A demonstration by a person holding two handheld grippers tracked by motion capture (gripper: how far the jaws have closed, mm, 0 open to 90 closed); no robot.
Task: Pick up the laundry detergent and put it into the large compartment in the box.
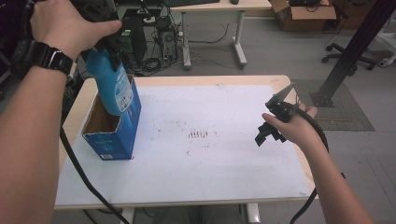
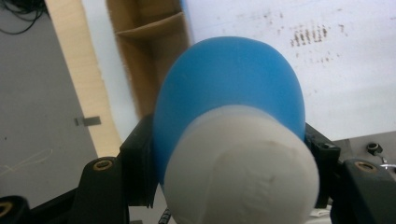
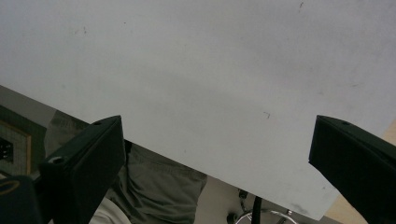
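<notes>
Grey office floor, desk legs, tangled cables and a cardboard carton are seen beyond a wooden table [image 1: 182, 80] covered by a white mat [image 1: 201, 154] with a small brown stain near its middle. At the left of the table an open-topped blue box [image 1: 114, 133] stands upright, its brown cardboard inside exposed. A blue bottle [image 1: 112, 84] with a white cap [image 2: 243, 172] is held above and partly inside the box mouth, tilted, with its base just below the rim. The left hand-held gripper [image 1: 105, 49] is closed on the bottle's neck, just under the cap; in the left gripper view the black jaws are seen pressed against both sides of the blue shoulder. The right hand-held gripper [image 1: 273, 121] is held over the right part of the mat, well apart from the box, with its jaws spread wide and nothing between them.

The bottle is judged to be stiff moulded plastic with a smooth, somewhat slippery skin; if filled, it would be fairly heavy and would tend to swing below a neck grip. The neck under the cap is taken as the soundest place to hold, since the cap's flare resists slipping. The box is light card and may shift or tip if nudged.

The bottle's label is too small to read, its fill level cannot be told, and the box floor is hidden
</notes>
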